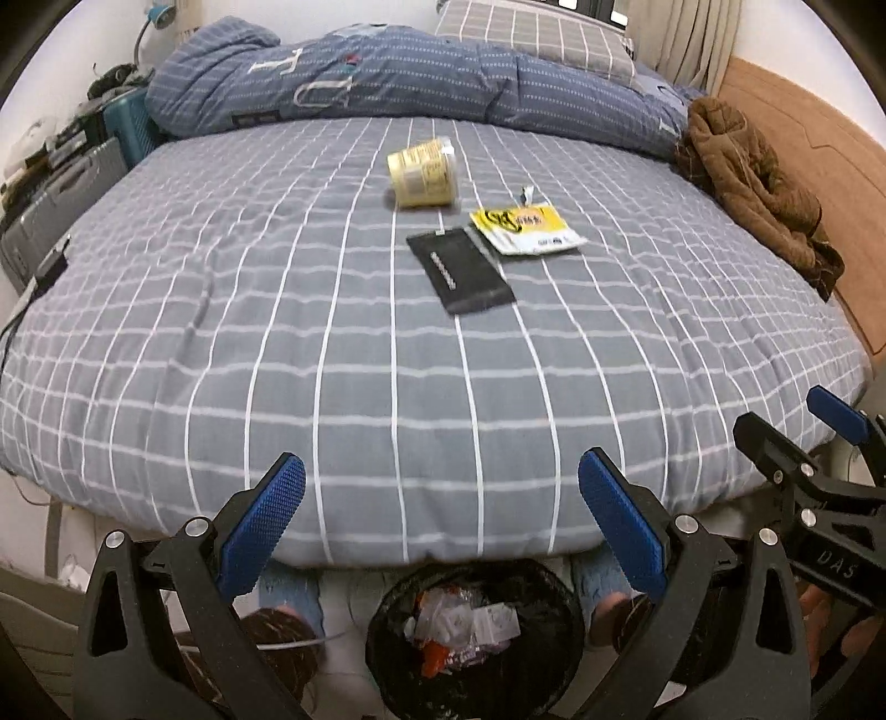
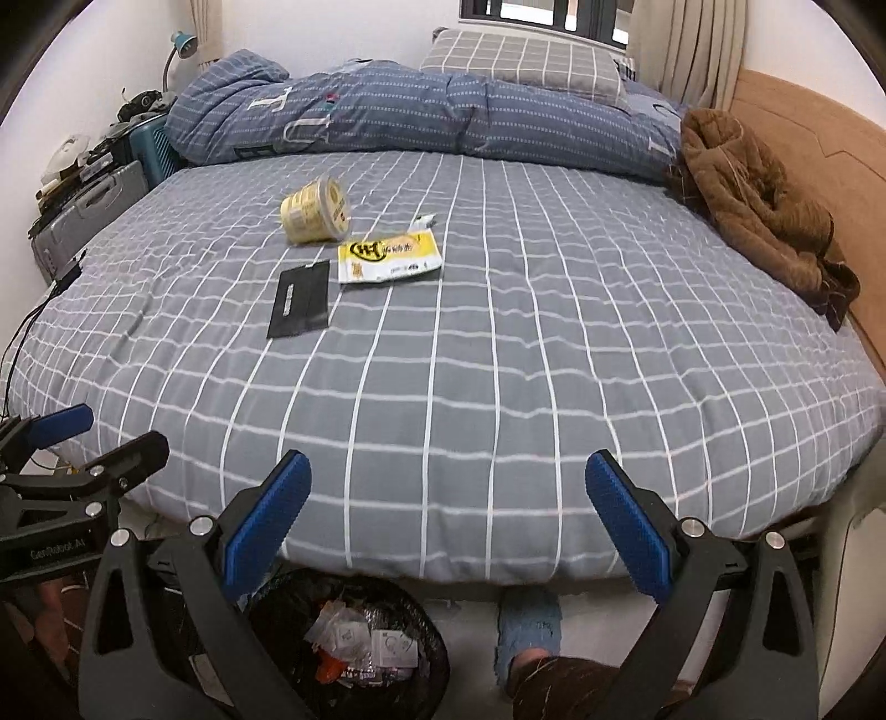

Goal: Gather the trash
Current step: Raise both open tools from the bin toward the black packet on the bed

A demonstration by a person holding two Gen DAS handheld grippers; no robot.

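Three pieces of trash lie mid-bed on the grey checked quilt [image 1: 387, 343]: a round yellow plastic tub [image 1: 423, 171] on its side, a flat black pouch [image 1: 459, 268], a crinkled yellow wrapper [image 1: 526, 230]. My left tongs [image 1: 441, 531] and right tongs [image 2: 447, 523] are both spread wide, empty, above the black-lined bin [image 1: 476, 626].

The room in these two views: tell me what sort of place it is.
A bedroom, most likely in a home: a bed with a grey checked sheet, a rolled blue duvet and pillow at its head, and a desk lamp beside it.
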